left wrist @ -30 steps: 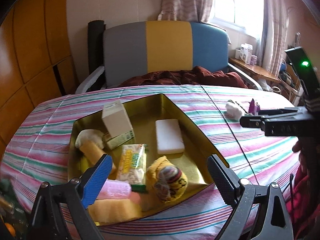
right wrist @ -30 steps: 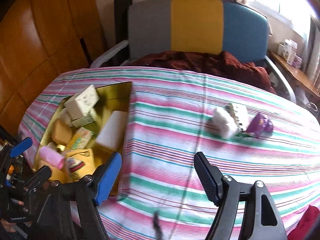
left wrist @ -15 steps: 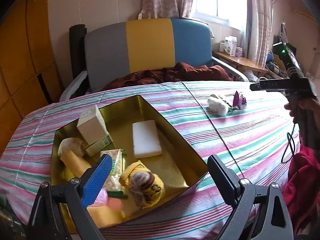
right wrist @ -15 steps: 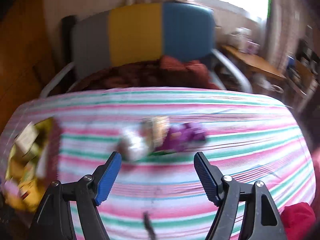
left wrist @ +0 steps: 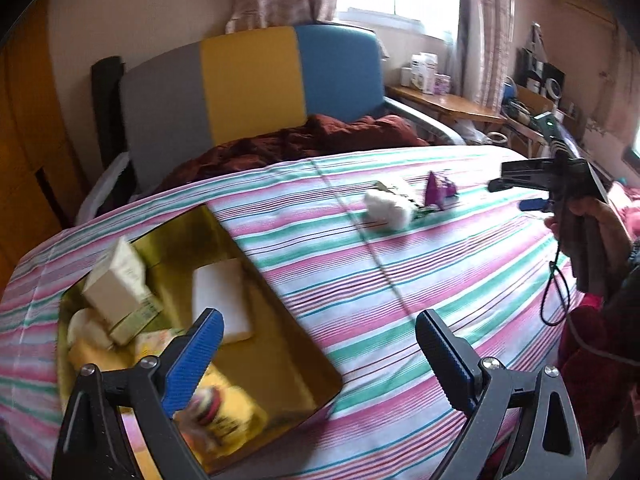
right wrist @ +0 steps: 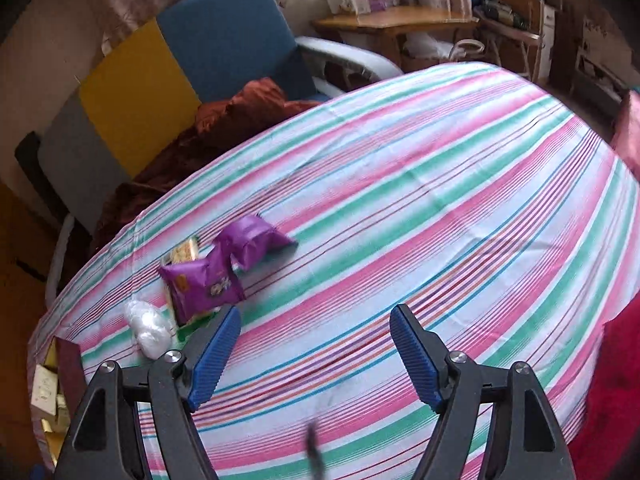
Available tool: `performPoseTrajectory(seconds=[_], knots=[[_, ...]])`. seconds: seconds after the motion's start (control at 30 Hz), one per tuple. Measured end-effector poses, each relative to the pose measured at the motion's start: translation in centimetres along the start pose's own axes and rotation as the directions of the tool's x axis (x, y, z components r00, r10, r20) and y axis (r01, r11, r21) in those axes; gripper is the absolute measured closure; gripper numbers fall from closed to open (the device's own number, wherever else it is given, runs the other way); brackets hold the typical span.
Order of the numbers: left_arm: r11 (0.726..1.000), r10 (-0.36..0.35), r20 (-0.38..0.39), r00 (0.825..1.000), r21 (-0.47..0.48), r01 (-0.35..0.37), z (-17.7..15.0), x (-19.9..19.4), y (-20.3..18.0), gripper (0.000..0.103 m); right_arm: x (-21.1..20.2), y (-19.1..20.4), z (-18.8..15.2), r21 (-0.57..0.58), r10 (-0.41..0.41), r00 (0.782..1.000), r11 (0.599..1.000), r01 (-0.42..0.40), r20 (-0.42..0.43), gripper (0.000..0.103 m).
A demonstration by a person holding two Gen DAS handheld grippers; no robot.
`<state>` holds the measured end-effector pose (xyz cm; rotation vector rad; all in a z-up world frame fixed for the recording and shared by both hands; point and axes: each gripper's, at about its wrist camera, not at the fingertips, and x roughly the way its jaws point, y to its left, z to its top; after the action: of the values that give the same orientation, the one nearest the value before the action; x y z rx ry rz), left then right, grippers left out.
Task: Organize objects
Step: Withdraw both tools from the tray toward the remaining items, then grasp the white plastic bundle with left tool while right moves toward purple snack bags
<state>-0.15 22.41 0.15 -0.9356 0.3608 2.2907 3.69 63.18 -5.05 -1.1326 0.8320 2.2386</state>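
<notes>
Clearance over the striped cloth (right wrist: 440, 184)

The cloth's right half is lying bare, giving free passage. Purple packets (right wrist: 224, 268) and a white bundle (right wrist: 149, 327) are clustering left of centre, blocking that strip. The gold tray (left wrist: 276, 292) is sitting well apart at the left, its near end crowded, its far corner standing free.
</notes>
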Motion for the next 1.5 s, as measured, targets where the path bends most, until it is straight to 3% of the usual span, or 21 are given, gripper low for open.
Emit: performPoseTrajectory(seconds=[0.43,0.63,0.8,1.1,1.37,1.47,1.5], knots=[[0.995,-0.095,-0.074,0.993,0.007,0.095,3.3,5.1,-4.3,0.005,1.0,0.4,-0.2,0.016,0.040,0.998,0.999,-0.040,-0.052,0.025],[0.985,-0.141,-0.135,0.981,-0.115,0.126,5.4,8.6,-4.1,0.005,0.7,0.2,-0.1,0.033,0.075,0.996,0.997,-0.073,-0.050,0.025],[0.980,-0.115,-0.147,0.983,-0.182,0.087,7.5,12.0,-3.9,0.006,0.6,0.0,0.0,0.049,0.101,0.993,0.994,-0.099,-0.053,0.025],[0.970,-0.110,-0.160,0.981,-0.233,0.071,11.0,18.0,-4.3,0.015,0.8,0.3,-0.1,0.043,0.128,0.989,0.991,-0.125,-0.072,0.025],[0.953,-0.127,-0.202,0.971,-0.297,0.063,11.9,23.4,-4.7,0.032,1.3,0.5,-0.2,0.030,0.120,0.988,0.993,-0.118,-0.093,0.025],[0.964,-0.109,-0.228,0.967,-0.262,0.046,11.3,25.0,-5.4,0.036,1.5,0.5,-0.2,0.029,0.116,0.988,0.993,-0.114,-0.099,0.025],[0.979,-0.069,-0.192,0.979,-0.202,0.030,11.0,24.9,-6.0,0.037,1.5,0.5,-0.2,0.029,0.115,0.988,0.993,-0.113,-0.100,0.025]])
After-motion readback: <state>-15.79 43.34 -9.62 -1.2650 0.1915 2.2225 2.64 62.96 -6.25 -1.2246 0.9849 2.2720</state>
